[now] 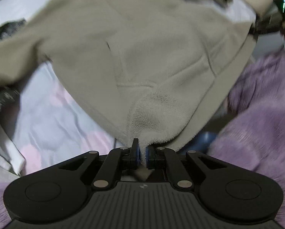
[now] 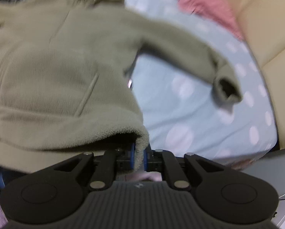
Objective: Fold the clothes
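Between both tools' pads: fleece jacket (image 1: 142, 57).

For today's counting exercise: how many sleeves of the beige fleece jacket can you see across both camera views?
2. One sleeve stretches to the left in the left wrist view; the other sleeve reaches right over the dotted bedsheet in the right wrist view. Blur may hide details.

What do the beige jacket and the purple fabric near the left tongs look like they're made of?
Beige jacket: looks like fleece, matte, with a nubby pile that shows at the hem pinched in the left tongs.
Purple fabric: seems a fuzzy plush or fleece, with long soft nap; motion blur leaves the exact weave open.
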A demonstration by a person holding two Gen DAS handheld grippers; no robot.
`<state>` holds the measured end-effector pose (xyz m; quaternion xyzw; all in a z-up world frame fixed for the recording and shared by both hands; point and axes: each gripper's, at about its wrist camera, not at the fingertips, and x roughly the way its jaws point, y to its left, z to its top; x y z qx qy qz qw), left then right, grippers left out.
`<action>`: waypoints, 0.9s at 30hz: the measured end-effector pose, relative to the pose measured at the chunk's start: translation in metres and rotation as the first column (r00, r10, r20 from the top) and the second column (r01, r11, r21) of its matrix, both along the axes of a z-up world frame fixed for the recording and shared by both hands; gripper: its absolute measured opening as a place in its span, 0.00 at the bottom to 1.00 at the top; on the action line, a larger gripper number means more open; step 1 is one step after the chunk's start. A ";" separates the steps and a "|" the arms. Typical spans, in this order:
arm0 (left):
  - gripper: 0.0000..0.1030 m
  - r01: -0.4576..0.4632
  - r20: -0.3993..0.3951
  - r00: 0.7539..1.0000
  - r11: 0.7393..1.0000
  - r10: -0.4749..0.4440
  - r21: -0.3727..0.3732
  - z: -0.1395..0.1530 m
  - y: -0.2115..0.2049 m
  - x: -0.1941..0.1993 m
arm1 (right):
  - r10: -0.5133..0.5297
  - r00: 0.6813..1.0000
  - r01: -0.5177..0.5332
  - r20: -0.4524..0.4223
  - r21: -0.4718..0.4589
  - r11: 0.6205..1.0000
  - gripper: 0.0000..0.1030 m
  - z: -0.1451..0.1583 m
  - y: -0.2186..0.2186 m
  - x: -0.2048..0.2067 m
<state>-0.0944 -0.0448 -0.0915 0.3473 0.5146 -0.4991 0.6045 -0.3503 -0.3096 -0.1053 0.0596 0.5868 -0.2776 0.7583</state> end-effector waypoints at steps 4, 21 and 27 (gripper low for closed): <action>0.05 0.001 -0.003 1.000 0.998 0.000 0.069 -0.032 -0.002 0.000 | 0.019 0.998 -0.015 -0.054 0.071 0.997 0.09 -0.027 0.000 0.003; 0.38 0.308 0.423 0.854 0.950 -0.302 0.056 -0.036 0.000 -0.078 | 0.511 0.835 -0.539 -0.203 -0.121 0.833 0.40 -0.032 0.068 0.026; 0.05 0.311 0.332 0.899 0.950 -0.285 -0.026 -0.027 0.003 -0.066 | 0.631 0.732 -0.665 -0.258 -0.070 0.743 0.09 -0.037 0.085 0.027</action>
